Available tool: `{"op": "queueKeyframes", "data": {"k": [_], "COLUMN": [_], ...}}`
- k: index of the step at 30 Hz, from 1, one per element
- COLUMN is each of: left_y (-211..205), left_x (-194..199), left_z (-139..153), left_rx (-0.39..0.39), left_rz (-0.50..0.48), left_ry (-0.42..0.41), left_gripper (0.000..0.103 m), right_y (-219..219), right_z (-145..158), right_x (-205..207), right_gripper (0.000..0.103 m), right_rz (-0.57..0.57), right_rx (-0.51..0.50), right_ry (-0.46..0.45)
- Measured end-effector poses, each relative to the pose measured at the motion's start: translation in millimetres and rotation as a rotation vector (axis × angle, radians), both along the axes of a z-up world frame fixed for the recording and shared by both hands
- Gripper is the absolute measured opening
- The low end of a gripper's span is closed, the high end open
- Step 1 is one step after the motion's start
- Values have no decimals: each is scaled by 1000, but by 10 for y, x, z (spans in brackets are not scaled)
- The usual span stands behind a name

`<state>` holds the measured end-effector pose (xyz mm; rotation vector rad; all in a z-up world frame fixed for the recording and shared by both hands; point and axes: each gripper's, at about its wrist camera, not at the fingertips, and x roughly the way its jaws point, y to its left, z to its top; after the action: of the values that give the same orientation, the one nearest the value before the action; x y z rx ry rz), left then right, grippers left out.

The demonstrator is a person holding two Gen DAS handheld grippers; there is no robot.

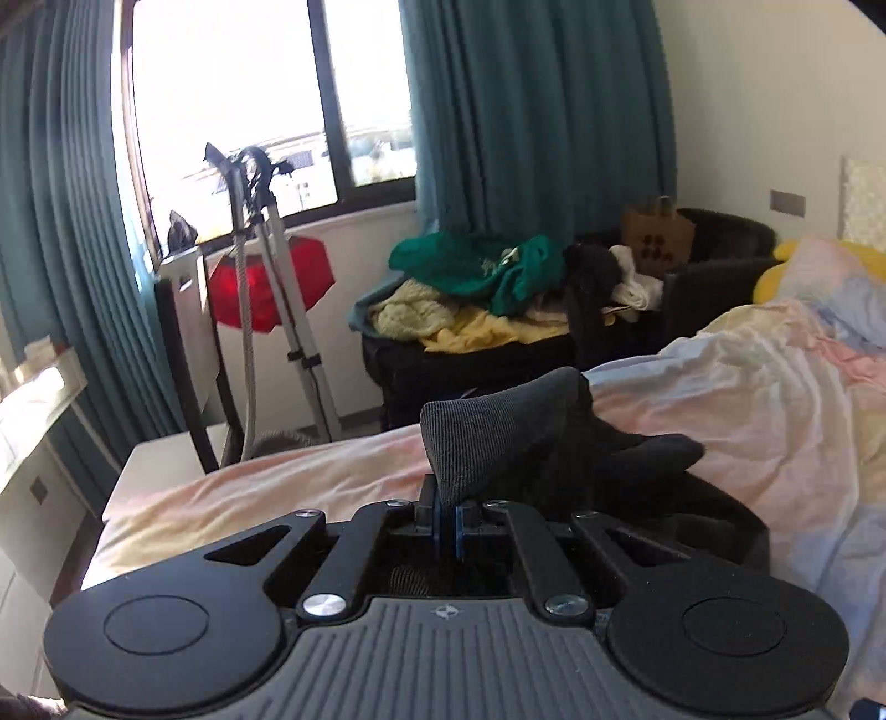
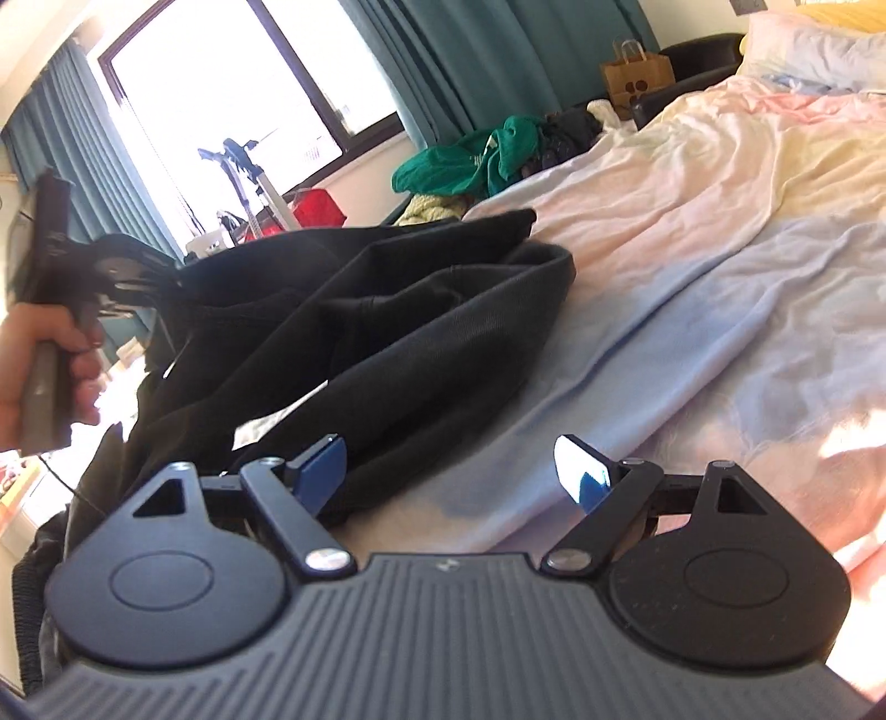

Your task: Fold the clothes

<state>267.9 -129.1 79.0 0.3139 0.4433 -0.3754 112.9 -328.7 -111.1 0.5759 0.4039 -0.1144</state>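
Note:
My left gripper (image 1: 447,523) is shut on a ribbed edge of a black garment (image 1: 498,437) and holds it up above the bed. In the right wrist view the black garment (image 2: 387,332) lies bunched on the bed's left side, and my left gripper (image 2: 119,277), held in a hand, lifts its far end. My right gripper (image 2: 451,476) is open and empty, low over the pale blue part of the bedsheet (image 2: 692,310), its left blue pad (image 2: 321,471) touching or just beside the garment's near edge.
The bed (image 1: 747,399) has a rumpled pastel cover and pillows (image 2: 819,50). Beyond it a dark chest carries a pile of green and yellow clothes (image 1: 476,288), with a black armchair (image 1: 714,260) and a paper bag (image 1: 656,232). A garment steamer stand (image 1: 271,277) is by the window.

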Motion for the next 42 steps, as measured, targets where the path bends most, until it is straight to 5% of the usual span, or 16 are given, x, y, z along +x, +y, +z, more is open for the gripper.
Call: {"op": "queueKeyframes", "data": {"k": [5, 10, 16, 25, 31, 39, 42], "left_y": [-228, -41, 465, 1113, 1566, 2016, 2137], "left_x": [-1273, -2358, -2992, -2850, -2638, -2474, -2435], "left_z": [150, -648, -1408, -1298, -1295, -1361, -1351], "left_rx": [15, -54, -229, -536, -724, -863, -916], "left_rz": [-147, -133, 8, 179, 277, 337, 348], "left_ry": [-48, -48, 89, 126, 187, 175, 184], "left_gripper": [4, 5, 5, 5, 5, 5, 5], "right_y": [-221, -654, -1382, -1797, -1568, -749, -607], "right_z": [309, 572, 500, -246, -402, -495, -519], "right_x": [-251, -694, -1017, -807, -239, 289, 329], "right_gripper": [83, 83, 83, 75, 75, 75, 75], "right_rz": [-62, -168, -268, -250, -156, 20, 34], "right_rx": [28, 97, 412, 867, 819, 735, 743], "right_ry": [-137, -240, -208, 15, 132, 244, 221]}}
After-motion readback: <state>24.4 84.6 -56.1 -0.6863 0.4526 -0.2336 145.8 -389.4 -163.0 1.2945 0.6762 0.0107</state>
